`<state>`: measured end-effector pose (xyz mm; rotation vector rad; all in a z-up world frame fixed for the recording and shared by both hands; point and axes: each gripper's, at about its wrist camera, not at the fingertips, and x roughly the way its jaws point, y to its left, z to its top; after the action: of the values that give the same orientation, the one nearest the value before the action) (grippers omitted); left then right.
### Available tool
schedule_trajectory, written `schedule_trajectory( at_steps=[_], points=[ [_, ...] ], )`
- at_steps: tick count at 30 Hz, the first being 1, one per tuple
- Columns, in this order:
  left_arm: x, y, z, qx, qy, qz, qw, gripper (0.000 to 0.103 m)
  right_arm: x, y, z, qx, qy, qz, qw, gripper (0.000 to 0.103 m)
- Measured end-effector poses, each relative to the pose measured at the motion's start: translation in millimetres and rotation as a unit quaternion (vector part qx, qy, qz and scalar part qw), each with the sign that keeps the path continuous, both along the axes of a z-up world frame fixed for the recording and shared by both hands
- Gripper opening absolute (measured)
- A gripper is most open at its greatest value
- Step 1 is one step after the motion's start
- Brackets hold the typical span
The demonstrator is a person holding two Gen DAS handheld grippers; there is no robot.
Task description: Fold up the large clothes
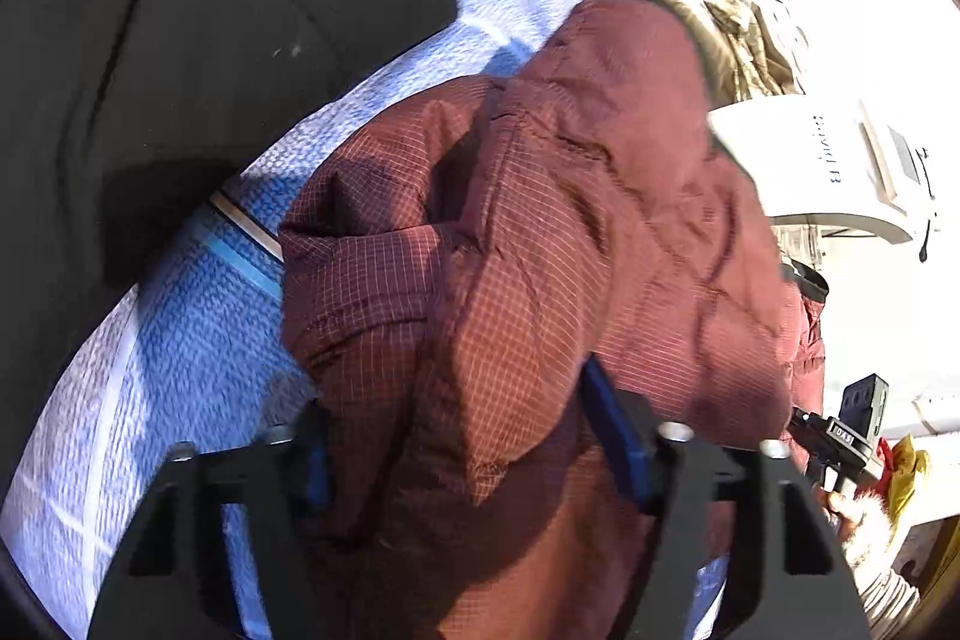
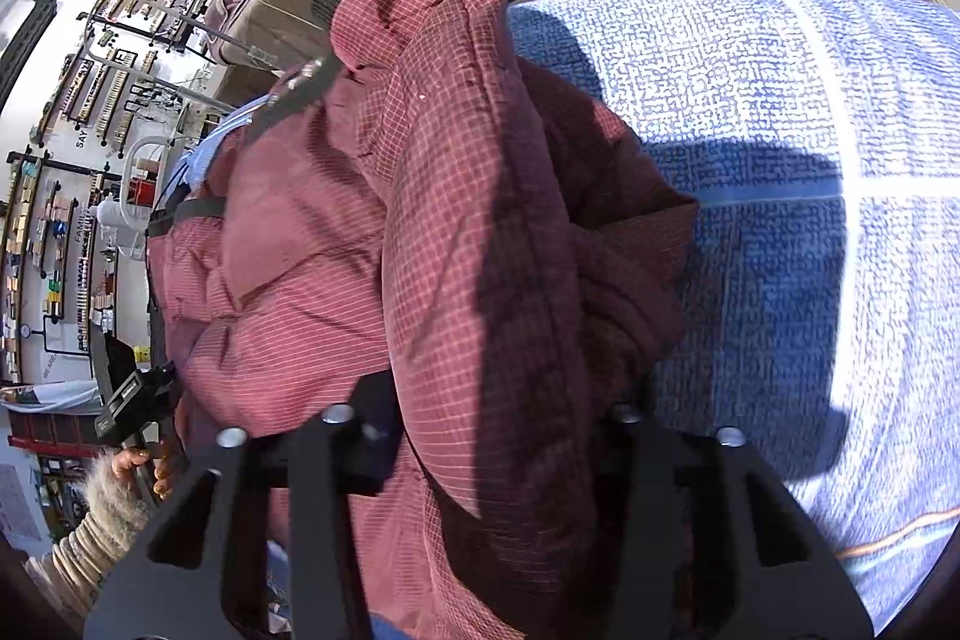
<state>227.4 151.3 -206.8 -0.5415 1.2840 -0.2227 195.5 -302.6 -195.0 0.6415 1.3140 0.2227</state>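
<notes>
A blue woven bed cover point(image 2: 780, 112) lies under everything. On it, near its edge, is a puffy dark red jacket point(image 1: 540, 232), soft, light and slippery, so grab thick folds. The left gripper point(image 1: 462, 436) is half closed, squeezing jacket cloth. The right gripper point(image 2: 504, 436) pinches another fold tighter.

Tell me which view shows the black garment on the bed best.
The left wrist view. There the black garment fills the upper left, lying on the blue bedspread beside the maroon jacket, its seams visible. The right wrist view shows none of it: only the jacket and the bedspread.
</notes>
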Motion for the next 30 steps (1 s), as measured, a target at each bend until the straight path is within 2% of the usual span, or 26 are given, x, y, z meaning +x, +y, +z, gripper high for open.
schedule_trajectory(
  at_steps=[1,4,8,12,14,18,22,25,27,30],
  points=[
    [-5,-3,9,0.003,-0.010,-0.003,0.9999,0.044,-4,-1,5,0.001,-0.001,-0.004,1.000,0.031],
    [-21,-14,42,-0.008,-0.041,-0.010,0.9991,0.029,-17,4,28,0.003,-0.013,-0.008,1.000,0.027],
    [-57,-48,89,0.006,-0.085,-0.070,0.9939,0.027,-52,16,70,0.020,-0.044,0.018,0.999,0.025],
    [-108,-77,116,0.002,-0.098,-0.103,0.9899,0.026,-100,35,111,0.004,-0.061,0.064,0.996,0.024],
    [-137,-84,117,0.004,-0.095,-0.101,0.9902,0.026,-126,36,121,0.003,-0.056,0.071,0.996,0.024],
    [-199,-87,110,-0.011,-0.073,-0.063,0.9953,0.026,-165,39,129,-0.007,-0.041,0.089,0.995,0.024],
    [-229,-81,117,-0.018,-0.075,-0.042,0.9962,0.025,-184,48,140,-0.015,-0.041,0.126,0.991,0.023],
    [-238,-69,143,-0.011,-0.103,-0.030,0.9942,0.025,-178,73,163,-0.017,-0.061,0.170,0.983,0.023],
    [-241,-53,161,-0.013,-0.124,-0.006,0.9922,0.025,-168,99,185,-0.029,-0.084,0.214,0.973,0.022],
    [-246,-22,188,-0.008,-0.151,0.025,0.9882,0.025,-152,144,218,-0.040,-0.127,0.289,0.948,0.022]
  ],
)
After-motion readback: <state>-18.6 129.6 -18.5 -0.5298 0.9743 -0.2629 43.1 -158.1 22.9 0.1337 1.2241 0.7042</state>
